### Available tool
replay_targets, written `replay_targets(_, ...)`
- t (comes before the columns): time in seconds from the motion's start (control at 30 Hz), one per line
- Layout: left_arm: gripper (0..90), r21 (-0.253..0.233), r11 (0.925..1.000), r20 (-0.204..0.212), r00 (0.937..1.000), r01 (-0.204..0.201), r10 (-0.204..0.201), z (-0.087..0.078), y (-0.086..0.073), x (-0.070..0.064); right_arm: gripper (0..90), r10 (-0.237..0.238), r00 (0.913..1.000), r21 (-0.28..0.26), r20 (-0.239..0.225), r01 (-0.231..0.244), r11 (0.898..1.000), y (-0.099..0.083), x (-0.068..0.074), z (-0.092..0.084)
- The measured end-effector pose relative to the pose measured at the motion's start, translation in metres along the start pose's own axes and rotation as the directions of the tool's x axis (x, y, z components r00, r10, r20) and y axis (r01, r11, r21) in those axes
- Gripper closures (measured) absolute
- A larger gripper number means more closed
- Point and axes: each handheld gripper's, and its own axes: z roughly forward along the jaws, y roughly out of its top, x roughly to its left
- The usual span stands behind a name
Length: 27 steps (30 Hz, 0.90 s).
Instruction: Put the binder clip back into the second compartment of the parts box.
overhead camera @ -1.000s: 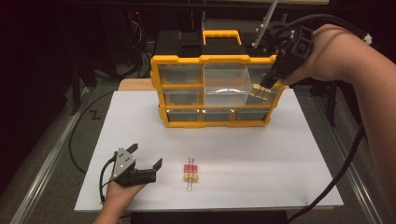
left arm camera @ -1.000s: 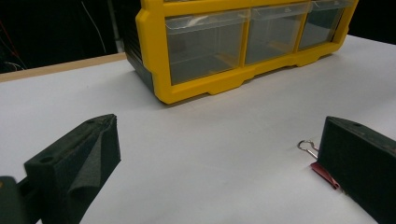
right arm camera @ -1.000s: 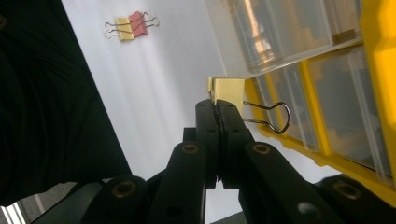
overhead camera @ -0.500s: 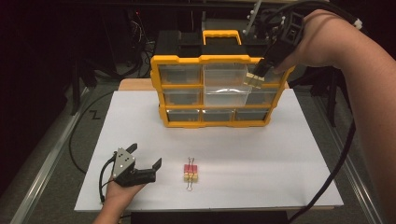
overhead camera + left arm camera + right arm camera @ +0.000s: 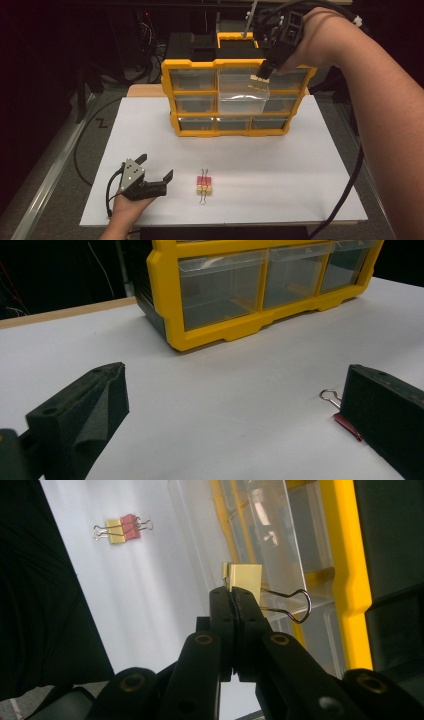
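Observation:
My right gripper (image 5: 262, 76) is shut on a gold binder clip (image 5: 258, 83), held above the yellow drawer organizer (image 5: 173, 100), over its pulled-out clear middle drawer (image 5: 242, 102). In the right gripper view the jaws (image 5: 232, 594) pinch the gold binder clip (image 5: 245, 576) by one edge, and its wire handle sticks out to the side. A red and a gold binder clip (image 5: 203, 185) lie together on the white mat. My left gripper (image 5: 155, 167) rests open on the mat to the left of them. One of its fingers (image 5: 385, 410) hides part of that pair (image 5: 345, 418).
The white mat (image 5: 300, 165) covers the table in front of the organizer. The organizer's other clear drawers are closed. A black cable (image 5: 92, 150) loops off the table's left edge, and another trails from my right forearm (image 5: 350, 190). Dark floor surrounds the table.
My right hand has carried the gold clip leftward and slightly farther back, from the organizer's right side to over the open middle drawer. The left gripper has stayed still.

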Motion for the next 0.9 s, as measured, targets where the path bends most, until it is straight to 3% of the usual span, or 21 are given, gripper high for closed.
replay_targets(0.67, 0.4, 0.0, 1.0, 0.004, 1.0, 0.001, -0.001, 0.0, 0.0, 0.0, 90.0, -0.001, 0.9992, 0.031, -0.04, 0.003, 1.0, 0.007, -0.012, 0.038)
replay_targets(0.9, 0.4, -0.001, 1.0, 0.003, 1.0, 0.003, -0.003, 0.0, 0.0, 0.001, 90.0, 0.003, 0.9991, 0.034, -0.043, -0.001, 0.999, 0.005, -0.013, 0.041)
